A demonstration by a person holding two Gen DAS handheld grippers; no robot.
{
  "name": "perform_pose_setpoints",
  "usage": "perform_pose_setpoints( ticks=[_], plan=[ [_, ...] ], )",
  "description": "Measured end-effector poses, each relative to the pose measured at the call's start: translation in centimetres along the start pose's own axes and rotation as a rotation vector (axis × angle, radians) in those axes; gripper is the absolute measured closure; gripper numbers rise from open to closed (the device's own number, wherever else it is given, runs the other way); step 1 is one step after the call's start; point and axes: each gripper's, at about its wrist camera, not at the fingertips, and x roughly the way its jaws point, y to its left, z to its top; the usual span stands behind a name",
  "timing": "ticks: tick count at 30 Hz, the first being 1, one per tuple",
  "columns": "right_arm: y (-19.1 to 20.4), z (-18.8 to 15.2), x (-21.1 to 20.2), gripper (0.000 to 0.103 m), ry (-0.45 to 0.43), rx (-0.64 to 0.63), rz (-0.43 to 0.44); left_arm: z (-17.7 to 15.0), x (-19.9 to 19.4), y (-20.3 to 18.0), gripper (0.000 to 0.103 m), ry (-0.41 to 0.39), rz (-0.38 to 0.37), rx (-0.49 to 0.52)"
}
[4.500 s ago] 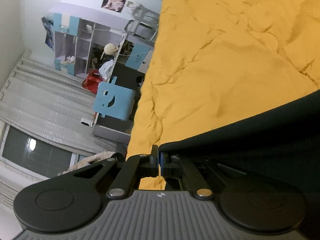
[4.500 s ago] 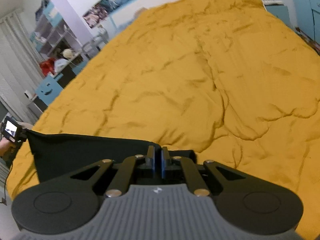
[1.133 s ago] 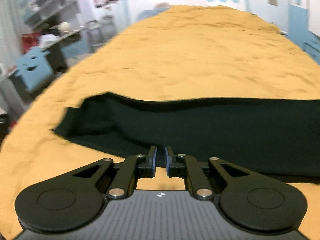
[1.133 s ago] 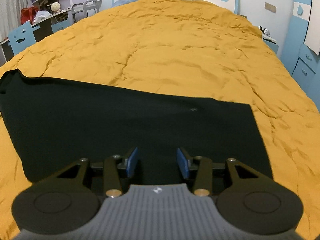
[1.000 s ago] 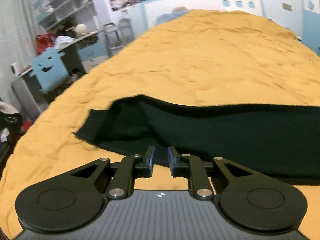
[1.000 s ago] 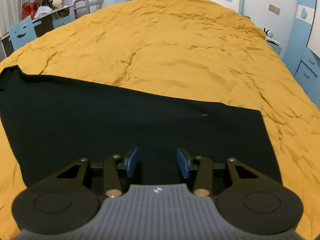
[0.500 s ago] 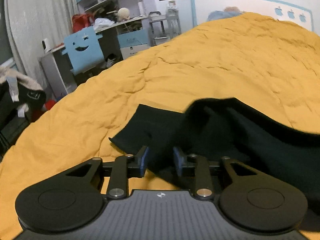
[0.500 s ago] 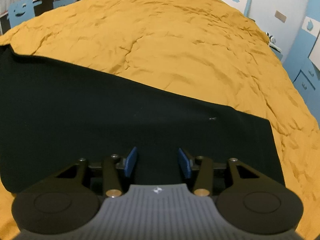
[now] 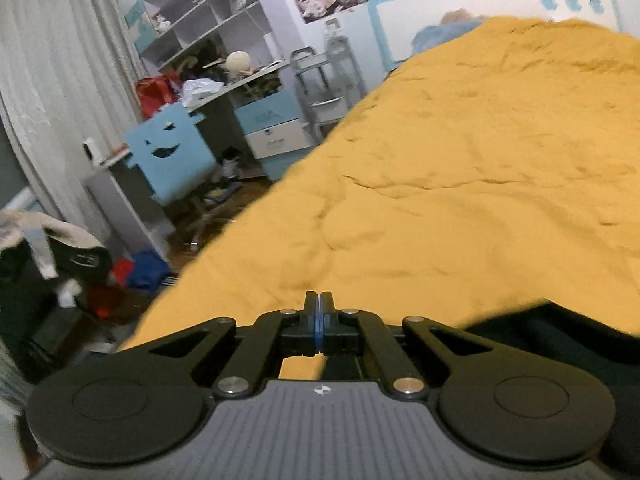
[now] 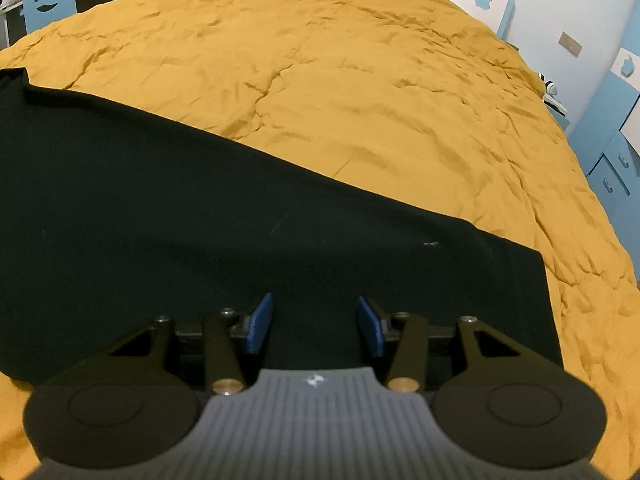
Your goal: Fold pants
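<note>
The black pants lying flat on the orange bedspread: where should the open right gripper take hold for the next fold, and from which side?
Probably the right-hand corner of the black pants, approached from the bare orange bedspread on the right. There the straight side edge and far edge meet, lying flat and unobstructed, so one finger could slide under. The right gripper hovers over mid-cloth, which offers no edge to pinch.
</note>
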Motion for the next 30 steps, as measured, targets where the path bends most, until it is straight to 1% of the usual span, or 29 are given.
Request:
perform_pose_setpoints(
  ticks=[2, 3, 4, 5, 6, 8, 9, 10, 11, 12, 14, 16, 17, 18, 19, 20, 21, 22, 24, 25, 27, 30],
  plan=[
    [-0.1, 0.0, 0.0, 0.057, 0.001, 0.004, 0.000, 0.9, 1.5, -0.1, 0.103, 0.015, 0.033, -0.014],
    [0.0, 0.0, 0.0, 0.057, 0.003, 0.005, -0.002, 1.0, 1.8, 0.1, 0.103, 0.015, 0.021, -0.035],
    [0.0, 0.0, 0.0, 0.057, 0.005, 0.003, -0.003, 1.1, 1.8, 0.4, 0.102, 0.014, -0.016, -0.058],
    [0.0, 0.1, -0.1, 0.057, 0.008, -0.001, -0.003, 1.0, 1.4, 0.8, 0.100, 0.022, -0.073, -0.083],
    [0.0, 0.1, -0.1, 0.057, 0.009, -0.007, -0.003, 0.7, 0.9, 1.4, 0.091, 0.024, -0.114, -0.094],
    [0.0, 0.2, 0.1, 0.055, 0.011, -0.010, -0.004, -0.3, -0.6, 2.1, 0.082, 0.012, -0.173, -0.079],
    [0.0, 0.1, 0.3, 0.055, 0.011, -0.006, -0.003, -0.9, -1.3, 2.4, 0.068, 0.019, -0.198, -0.064],
    [0.0, 0.1, 0.3, 0.055, 0.009, -0.002, -0.003, -1.5, -1.8, 2.6, 0.049, 0.028, -0.230, -0.058],
    [0.1, 0.1, 0.2, 0.055, 0.005, 0.000, -0.005, -2.3, -2.3, 2.8, 0.042, 0.042, -0.271, -0.050],
    [0.1, 0.0, 0.1, 0.055, -0.004, 0.002, -0.010, -3.0, -2.4, 2.9, 0.039, 0.053, -0.288, -0.040],
    [0.4, 0.0, -0.2, 0.055, -0.022, 0.008, -0.012, -4.5, -2.1, 2.5, 0.038, 0.097, -0.286, -0.021],
    [0.6, 0.0, -0.7, 0.055, -0.034, 0.019, 0.000, -5.5, -1.2, 2.0, 0.039, 0.132, -0.283, -0.045],
    [0.7, 0.0, -0.8, 0.055, -0.035, 0.022, 0.007, -5.9, -0.8, 1.9, 0.042, 0.147, -0.292, -0.071],
    [0.9, 0.1, -1.0, 0.055, -0.037, 0.021, 0.011, -6.2, -0.4, 1.8, 0.060, 0.151, -0.297, -0.111],
    [1.0, 0.1, -1.2, 0.055, -0.039, 0.017, 0.010, -6.3, -0.1, 1.8, 0.092, 0.157, -0.290, -0.160],
    [1.1, 0.1, -1.3, 0.055, -0.042, 0.008, 0.007, -6.3, 0.0, 1.8, 0.103, 0.162, -0.274, -0.204],
    [1.2, 0.1, -1.5, 0.055, -0.044, 0.000, 0.003, -6.2, -0.3, 2.0, 0.102, 0.137, -0.260, -0.231],
    [1.3, 0.1, -1.6, 0.055, -0.047, -0.007, 0.000, -5.7, -0.7, 2.0, 0.103, 0.108, -0.253, -0.236],
    [1.3, 0.2, -1.8, 0.055, -0.050, -0.014, -0.008, -4.4, -1.6, 2.2, 0.103, 0.056, -0.242, -0.217],
    [1.3, 0.2, -1.8, 0.055, -0.050, -0.013, -0.011, -3.6, -1.8, 2.2, 0.103, 0.035, -0.220, -0.199],
    [1.3, 0.4, -1.8, 0.056, -0.051, -0.002, -0.016, -1.7, -1.2, 2.4, 0.103, 0.018, -0.185, -0.188],
    [1.3, 0.7, -1.7, 0.056, -0.048, 0.017, -0.017, 0.3, 0.5, 1.4, 0.103, 0.020, -0.100, -0.163]
  ],
)
